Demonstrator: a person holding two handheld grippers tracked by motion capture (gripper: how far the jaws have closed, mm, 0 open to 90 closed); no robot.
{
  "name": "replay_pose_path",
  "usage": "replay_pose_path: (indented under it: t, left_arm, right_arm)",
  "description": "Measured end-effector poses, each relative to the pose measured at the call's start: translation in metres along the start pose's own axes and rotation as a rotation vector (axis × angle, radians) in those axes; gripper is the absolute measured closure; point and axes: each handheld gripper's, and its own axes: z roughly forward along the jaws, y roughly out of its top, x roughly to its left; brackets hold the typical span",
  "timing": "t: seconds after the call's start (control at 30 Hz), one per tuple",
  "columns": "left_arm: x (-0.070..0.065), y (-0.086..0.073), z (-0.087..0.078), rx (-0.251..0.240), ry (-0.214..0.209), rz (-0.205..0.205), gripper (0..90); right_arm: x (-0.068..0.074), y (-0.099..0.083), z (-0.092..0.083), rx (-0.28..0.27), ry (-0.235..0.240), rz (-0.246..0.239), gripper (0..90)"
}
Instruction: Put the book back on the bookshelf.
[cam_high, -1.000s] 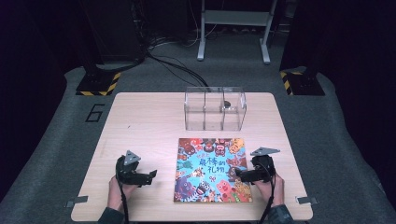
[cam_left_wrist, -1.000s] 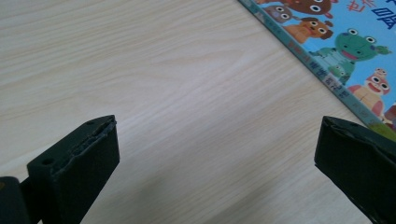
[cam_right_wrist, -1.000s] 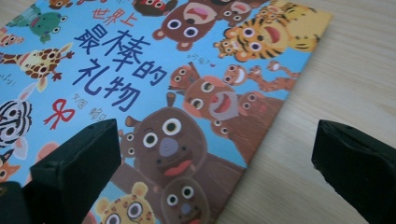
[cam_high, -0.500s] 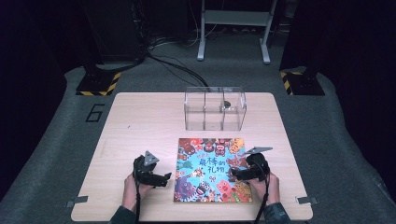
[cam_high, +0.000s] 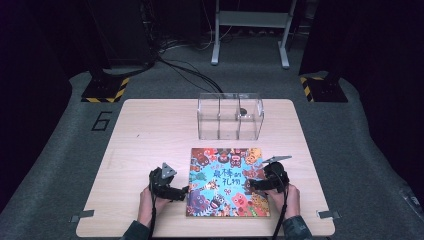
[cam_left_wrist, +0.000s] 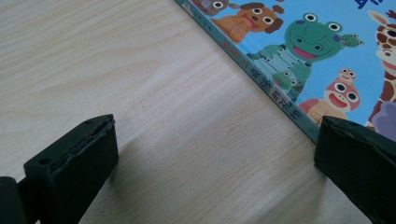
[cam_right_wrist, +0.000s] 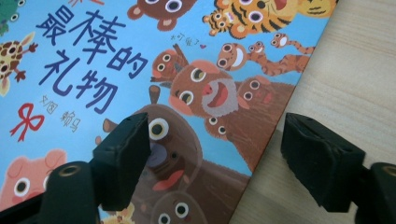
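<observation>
A colourful picture book (cam_high: 227, 182) with cartoon animals lies flat on the wooden table (cam_high: 150, 130), near the front. My left gripper (cam_high: 182, 192) rests low beside the book's spine edge. In the left gripper view it (cam_left_wrist: 215, 158) stands open over bare wood, one jaw right at the book's spine (cam_left_wrist: 266, 84). My right gripper (cam_high: 252, 184) is at the book's right edge. In the right gripper view it (cam_right_wrist: 219, 149) has just been closing; one jaw is over the cover (cam_right_wrist: 140, 56), the other over the table, with the book's edge between them and no pad pressing on it.
A clear plastic box (cam_high: 230, 115) with dividers stands behind the book, a small dark object (cam_high: 243, 111) in one compartment. Bare tabletop stretches to the left of the book. Beyond the table lie cables and stand bases on the floor.
My left gripper has slid right to the book's left edge. The right gripper has edged inward over the book's right side, and its jaws have narrowed.
</observation>
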Motion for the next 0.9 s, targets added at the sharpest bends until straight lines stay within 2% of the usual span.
replay_pose_path:
  t: [0.1,0.13,0.17,0.2,0.23,0.33,0.77,0.9]
  left_arm:
    - [-0.001,0.000,0.001,-0.008,0.002,-0.009,0.0]
    - [0.000,0.000,0.000,0.001,0.001,0.002,0.0]
    - [-0.001,0.000,0.001,-0.009,0.003,-0.011,0.0]
    - [0.001,0.001,-0.001,0.008,-0.004,0.004,0.0]
    - [0.000,0.000,0.000,-0.003,0.004,0.004,0.0]
    - [0.000,0.000,0.000,0.000,0.003,0.003,0.0]
    - [0.000,0.000,0.000,-0.002,0.004,0.003,0.0]
    - [0.000,0.000,0.000,-0.001,0.004,0.003,0.0]
  right_arm:
    - [0.000,0.003,0.001,0.001,-0.011,0.028,29.2]
    - [0.000,0.003,0.000,0.005,-0.010,0.038,30.8]
    - [0.000,0.003,0.000,0.005,-0.010,0.038,30.8]
    - [-0.001,0.003,0.000,-0.002,-0.014,0.039,33.2]
    - [-0.003,0.003,-0.001,-0.005,-0.011,0.065,37.6]
    - [-0.006,0.004,-0.003,0.008,-0.002,0.090,42.2]
    - [-0.014,0.011,-0.006,0.091,0.021,0.114,51.5]
    - [-0.020,0.015,-0.006,0.123,0.055,0.129,54.3]
